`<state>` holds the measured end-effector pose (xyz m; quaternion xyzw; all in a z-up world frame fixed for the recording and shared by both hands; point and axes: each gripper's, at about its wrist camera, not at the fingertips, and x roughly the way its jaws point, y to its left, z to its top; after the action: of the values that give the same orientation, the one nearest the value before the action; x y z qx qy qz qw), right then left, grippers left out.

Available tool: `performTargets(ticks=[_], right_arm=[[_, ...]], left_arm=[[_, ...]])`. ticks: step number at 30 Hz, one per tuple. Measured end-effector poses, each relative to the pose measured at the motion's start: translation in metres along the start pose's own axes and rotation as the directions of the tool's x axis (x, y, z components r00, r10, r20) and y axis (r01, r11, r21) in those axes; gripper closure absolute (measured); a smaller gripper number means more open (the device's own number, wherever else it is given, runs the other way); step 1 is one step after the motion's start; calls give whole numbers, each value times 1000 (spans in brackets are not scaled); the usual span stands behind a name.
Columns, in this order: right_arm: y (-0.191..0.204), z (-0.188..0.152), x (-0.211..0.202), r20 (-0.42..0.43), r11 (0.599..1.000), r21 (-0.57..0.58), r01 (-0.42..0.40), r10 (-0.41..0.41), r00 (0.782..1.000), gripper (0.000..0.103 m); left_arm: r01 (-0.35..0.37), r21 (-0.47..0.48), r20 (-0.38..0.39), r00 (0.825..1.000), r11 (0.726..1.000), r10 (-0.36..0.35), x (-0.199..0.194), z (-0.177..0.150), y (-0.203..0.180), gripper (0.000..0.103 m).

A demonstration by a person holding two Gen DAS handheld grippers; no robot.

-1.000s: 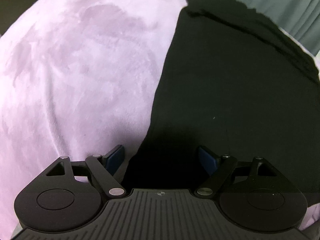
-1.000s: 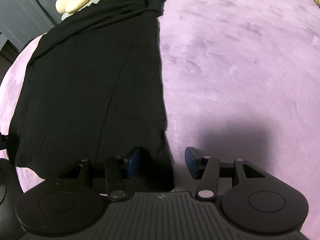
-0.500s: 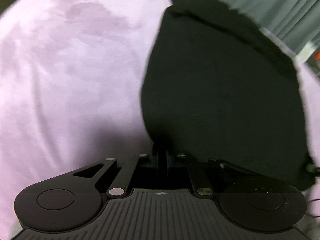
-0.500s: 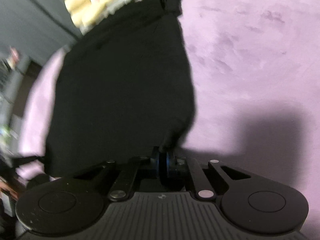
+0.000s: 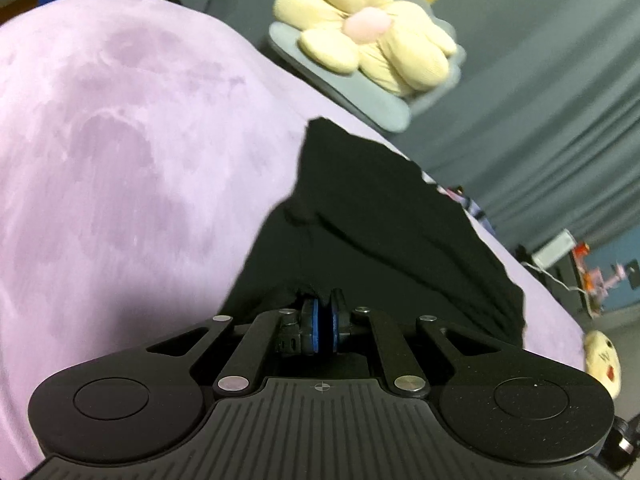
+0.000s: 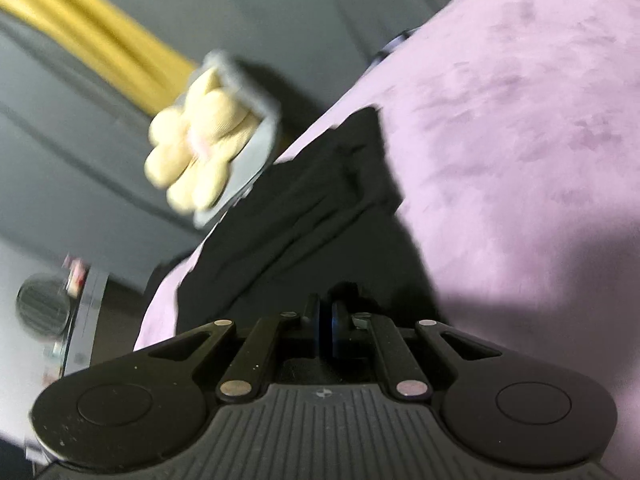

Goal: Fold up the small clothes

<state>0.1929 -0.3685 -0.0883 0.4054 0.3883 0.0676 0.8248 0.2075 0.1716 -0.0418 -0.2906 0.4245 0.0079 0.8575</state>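
Note:
A black garment (image 5: 384,224) lies on a lilac plush cover (image 5: 120,152). My left gripper (image 5: 322,312) is shut on the garment's near left corner, which bunches up between the blue pads. In the right wrist view the same garment (image 6: 320,208) runs away from me, and my right gripper (image 6: 325,320) is shut on its near right corner. Both near corners are lifted off the cover; the far end still lies flat. The pinched cloth is partly hidden by the fingers.
A yellow flower-shaped cushion (image 5: 372,28) on a grey pad sits beyond the garment's far end, also in the right wrist view (image 6: 200,152). Grey curtains (image 5: 540,128) hang behind. A small yellow plush (image 5: 602,360) lies at the right. The lilac cover (image 6: 520,140) stretches wide to the right.
Both grippers closed on the garment's near corners, then rose and tilted forward, lifting the near edge towards the far end. The views now look more level across the cover.

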Motion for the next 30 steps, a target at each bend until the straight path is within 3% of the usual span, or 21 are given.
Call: performTargets(ticks=[3,5,6,7,9,11,13,15,17,21,27,30], right_arm=[[-18,10,3,102,995,100,2,-12,995,92],[-27,12,-1,161,994,106,15,-32,986,84],[-28,15,-4,161,996,78,40,-52,986,80],[-27,15,-6,150,997,32,69,-73,986,72],[-21,12,-7,113,985,-117,129,-116,987,71],[-11,4,-2,82,946,-268,182,-166,983,70],[-6,-5,2,35,916,-350,196,-196,980,70],[-3,-11,6,-19,927,-345,144,-160,987,70],[0,-13,8,-36,942,-321,102,-120,992,70],[13,-19,13,-66,935,-338,113,-143,988,72],[16,-14,28,-91,941,-318,116,-152,984,98],[18,-5,38,-94,962,-263,79,-107,990,101]], left_arm=[[14,-11,20,1000,1000,-14,12,3,6,94],[10,-31,45,999,999,-8,14,4,14,81],[4,-40,79,997,999,-1,13,4,19,74],[5,-40,107,994,999,0,10,3,22,59],[30,-21,148,989,999,-26,7,0,30,54],[65,53,123,990,996,-71,9,-6,32,45],[27,148,60,998,989,-36,17,-12,28,45],[-3,224,0,1000,975,3,21,-21,24,47],[18,248,-37,999,969,-9,22,-28,23,48],[68,227,-65,996,972,-54,25,-28,21,48],[128,139,-89,989,982,-116,33,-18,24,49],[153,131,-112,984,979,-139,44,-15,22,61]])
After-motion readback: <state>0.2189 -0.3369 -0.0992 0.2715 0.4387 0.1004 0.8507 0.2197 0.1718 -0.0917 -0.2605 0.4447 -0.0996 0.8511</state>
